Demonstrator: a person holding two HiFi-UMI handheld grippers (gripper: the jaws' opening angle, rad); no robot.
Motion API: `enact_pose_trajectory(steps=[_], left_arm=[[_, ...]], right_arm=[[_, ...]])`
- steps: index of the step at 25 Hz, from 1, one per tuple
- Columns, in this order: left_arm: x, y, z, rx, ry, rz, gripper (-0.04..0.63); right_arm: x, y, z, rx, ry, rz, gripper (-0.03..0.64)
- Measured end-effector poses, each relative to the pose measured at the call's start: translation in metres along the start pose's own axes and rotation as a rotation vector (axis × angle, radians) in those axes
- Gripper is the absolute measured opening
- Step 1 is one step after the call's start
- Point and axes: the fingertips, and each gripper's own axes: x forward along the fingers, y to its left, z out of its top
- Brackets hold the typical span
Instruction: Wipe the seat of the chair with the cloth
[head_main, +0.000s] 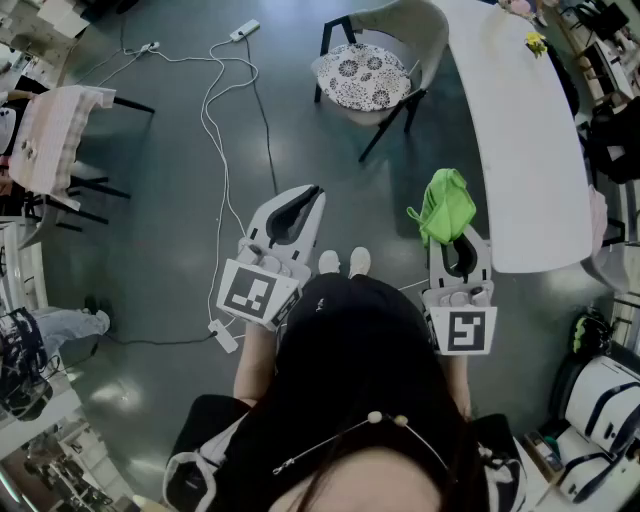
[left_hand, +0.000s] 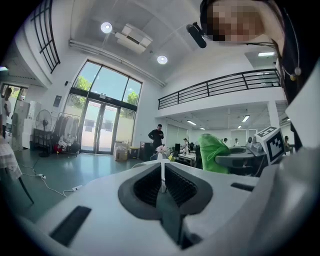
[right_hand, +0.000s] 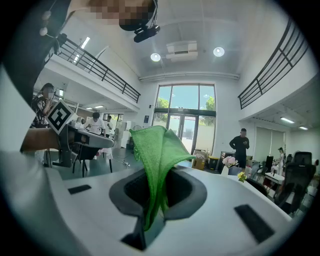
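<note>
The chair (head_main: 400, 30) stands ahead of me on the grey floor, with a round patterned seat cushion (head_main: 363, 76) on it. A bright green cloth (head_main: 444, 206) sticks up out of my right gripper (head_main: 452, 238), which is shut on it; in the right gripper view the cloth (right_hand: 158, 150) is folded and pinched between the jaws. My left gripper (head_main: 306, 200) is held level beside it, shut with nothing in it. From the left gripper view (left_hand: 162, 176) the cloth (left_hand: 212, 152) shows off to the right. Both grippers are well short of the chair.
A long white table (head_main: 520, 130) runs along the right, close to the right gripper. White cables and a power strip (head_main: 243, 30) lie on the floor ahead left. A second chair draped with pink checked fabric (head_main: 55, 135) stands at far left. My shoes (head_main: 345, 262) show between the grippers.
</note>
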Motion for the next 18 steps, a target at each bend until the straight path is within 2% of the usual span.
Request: enact_pose_trajectory(steps=[4,18], left_arm=[[-0.003,0.001,-0.004,0.009,-0.016,-0.026,0.023],[-0.02,0.016,-0.007,-0.008,-0.022,-0.035,0.023]], right_arm=[[0.0,0.004,-0.004,0.005,0.022,-0.004,0.049],[0.004,0.029,-0.001,0.033,0.025,0.017,0.049]])
